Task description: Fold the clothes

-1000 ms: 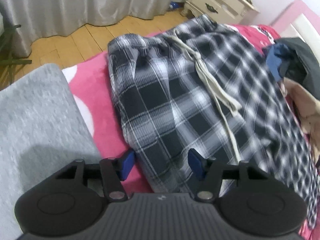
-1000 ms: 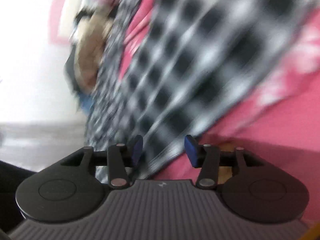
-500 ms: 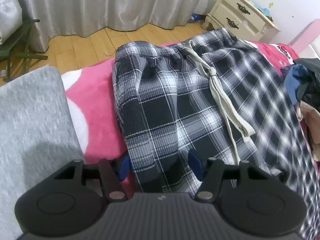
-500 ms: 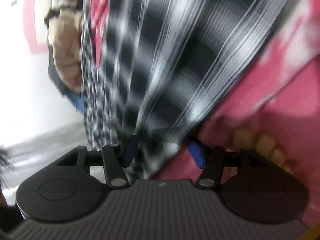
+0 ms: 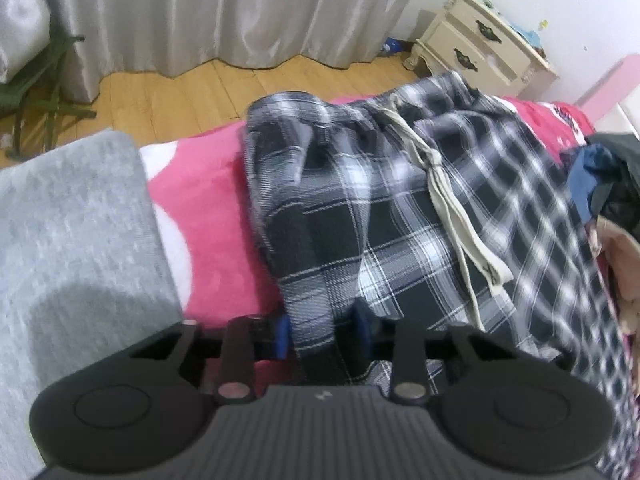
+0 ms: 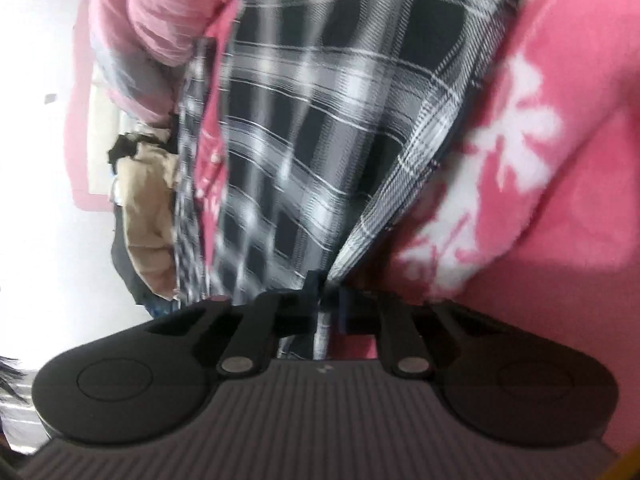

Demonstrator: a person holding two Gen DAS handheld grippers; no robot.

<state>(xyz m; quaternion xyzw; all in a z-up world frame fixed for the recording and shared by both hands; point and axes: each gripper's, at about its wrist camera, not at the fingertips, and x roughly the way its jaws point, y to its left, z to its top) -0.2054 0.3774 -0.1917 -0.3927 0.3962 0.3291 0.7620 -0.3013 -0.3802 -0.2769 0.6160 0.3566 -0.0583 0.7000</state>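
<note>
Black-and-white plaid trousers (image 5: 400, 216) with a pale drawstring (image 5: 440, 184) lie spread on a pink blanket (image 5: 208, 208). My left gripper (image 5: 322, 330) is at their near waist side. Its jaws are closing, and the blue pads pinch a raised fold of the plaid cloth. In the right wrist view the plaid trousers (image 6: 320, 120) stretch away over the pink blanket (image 6: 560, 200). There my right gripper (image 6: 326, 304) is shut on the hemmed edge of the cloth, which bunches to a point between its pads.
A grey folded cloth (image 5: 72, 240) lies left of the trousers. A pile of dark, blue and tan clothes (image 5: 608, 184) sits at the right, also seen as the pile (image 6: 148, 200). Beyond the bed are wooden floor (image 5: 200, 96), grey curtains (image 5: 200, 12) and a cream nightstand (image 5: 480, 44).
Both grippers have closed from wide open onto the plaid cloth. A fold has risen between the left pads. The right gripper rolled and sank onto the trouser edge.
</note>
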